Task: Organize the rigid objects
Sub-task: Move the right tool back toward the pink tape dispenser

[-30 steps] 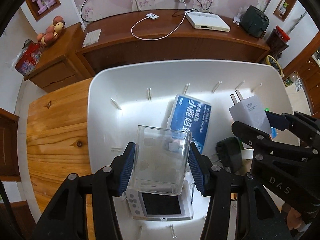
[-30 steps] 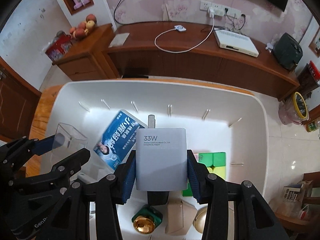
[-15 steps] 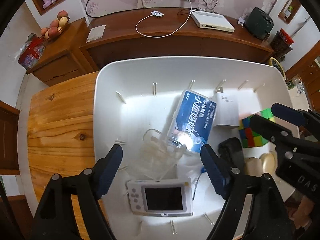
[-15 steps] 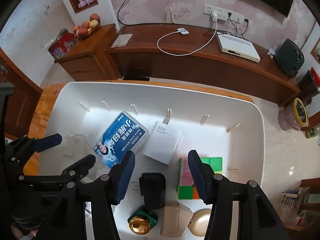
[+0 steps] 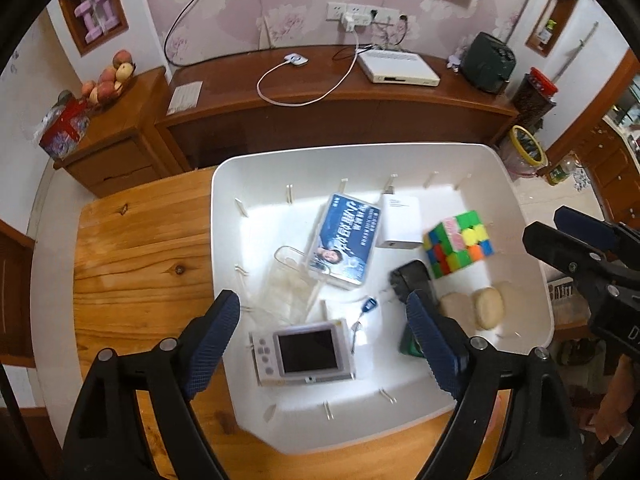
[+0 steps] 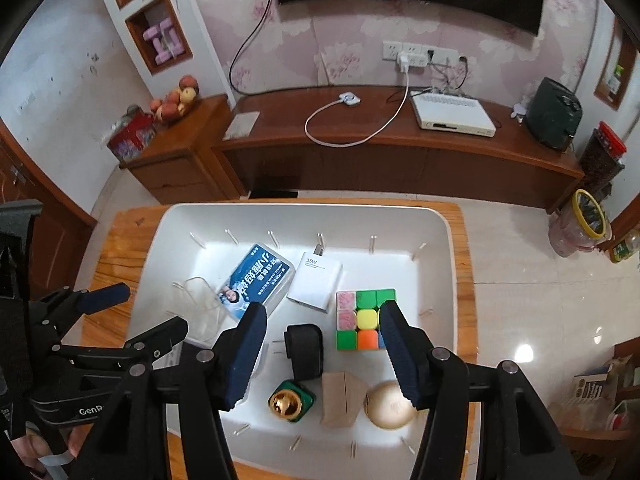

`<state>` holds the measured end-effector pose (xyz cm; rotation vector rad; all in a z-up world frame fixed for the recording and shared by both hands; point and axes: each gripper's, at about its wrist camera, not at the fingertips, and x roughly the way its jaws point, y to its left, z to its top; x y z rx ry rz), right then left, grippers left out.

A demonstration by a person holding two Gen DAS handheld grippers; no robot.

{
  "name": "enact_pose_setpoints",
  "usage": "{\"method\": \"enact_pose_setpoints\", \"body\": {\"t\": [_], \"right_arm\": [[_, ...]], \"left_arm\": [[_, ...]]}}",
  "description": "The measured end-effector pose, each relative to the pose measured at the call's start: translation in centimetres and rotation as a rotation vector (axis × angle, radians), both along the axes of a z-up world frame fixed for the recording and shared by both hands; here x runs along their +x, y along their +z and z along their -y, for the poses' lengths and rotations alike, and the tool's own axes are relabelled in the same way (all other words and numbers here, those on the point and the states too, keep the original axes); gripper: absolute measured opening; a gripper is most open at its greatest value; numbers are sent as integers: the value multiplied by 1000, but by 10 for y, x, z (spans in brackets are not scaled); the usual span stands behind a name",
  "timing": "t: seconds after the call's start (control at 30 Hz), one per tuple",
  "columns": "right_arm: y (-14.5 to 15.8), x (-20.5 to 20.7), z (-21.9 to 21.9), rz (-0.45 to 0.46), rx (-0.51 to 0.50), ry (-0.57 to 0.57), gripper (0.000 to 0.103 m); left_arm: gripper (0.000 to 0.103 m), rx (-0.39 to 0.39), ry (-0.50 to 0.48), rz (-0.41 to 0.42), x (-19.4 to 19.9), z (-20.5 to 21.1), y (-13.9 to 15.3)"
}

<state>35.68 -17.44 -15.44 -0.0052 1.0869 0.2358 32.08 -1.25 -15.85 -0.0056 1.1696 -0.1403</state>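
Since the earlier left-wrist frame, the clear plastic box (image 5: 294, 282) has been let go: it now lies tipped on the floor of the white bin (image 5: 224, 216), beside the blue card case (image 5: 344, 242). The left gripper (image 5: 322, 344) has been drawn back above the bin, its jaws just opened, nothing between them.

In the right-wrist view, the white charger (image 6: 316, 282) has been laid flat between the case and the puzzle cube (image 6: 362, 320). The right gripper (image 6: 320, 358) is raised, jaws just parted and empty, presumably to clear the contents.
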Motion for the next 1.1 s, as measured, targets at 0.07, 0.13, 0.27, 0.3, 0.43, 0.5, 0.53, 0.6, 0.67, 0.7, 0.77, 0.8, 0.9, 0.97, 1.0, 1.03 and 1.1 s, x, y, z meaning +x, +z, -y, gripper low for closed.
{"method": "enact_pose_setpoints", "body": {"t": [0.07,0.13,0.27,0.3,0.43,0.5,0.53,0.6,0.67,0.7,0.77,0.8,0.9,0.97,1.0,1.03,1.1], "right_arm": [[8,-12,2,12,7,-8,60],[15,-22,3,24,7,-16,60],[30,-49,4,55,6,-21,60],[34,-55,5,62,7,-22,60],[51,-82,8,102,14,-33,60],[58,-95,11,120,15,-40,60],[61,-102,12,129,18,-43,60],[68,-115,15,144,22,-50,64],[73,-129,18,164,23,-60,65],[75,-135,20,172,17,-62,65],[75,-146,22,183,3,-67,65],[74,-153,23,187,-4,-72,65],[69,-167,28,182,-13,-82,65],[61,-176,31,171,-19,-92,66],[57,-179,32,166,-24,-97,66],[53,-183,33,160,-31,-102,66],[39,-190,35,144,-47,-113,66]], "left_arm": [[88,-4,-10,14,-9,3,9],[88,-9,-22,28,-18,4,18],[88,-22,-30,59,-36,5,35],[88,-30,-32,70,-42,5,40],[88,-53,-30,93,-61,4,56],[88,-53,-27,108,-70,4,63],[88,-54,-26,119,-76,4,67],[88,-51,-22,137,-86,4,73],[92,-50,-17,156,-96,3,77],[93,-54,-16,171,-103,3,80],[96,-56,-16,190,-113,2,82],[96,-60,-18,200,-120,3,83],[96,-60,-19,213,-134,4,80],[96,-62,-20,218,-142,6,77],[96,-63,-21,223,-147,7,74],[97,-67,-21,225,-151,9,71],[101,-76,-18,231,-159,12,64]]}}
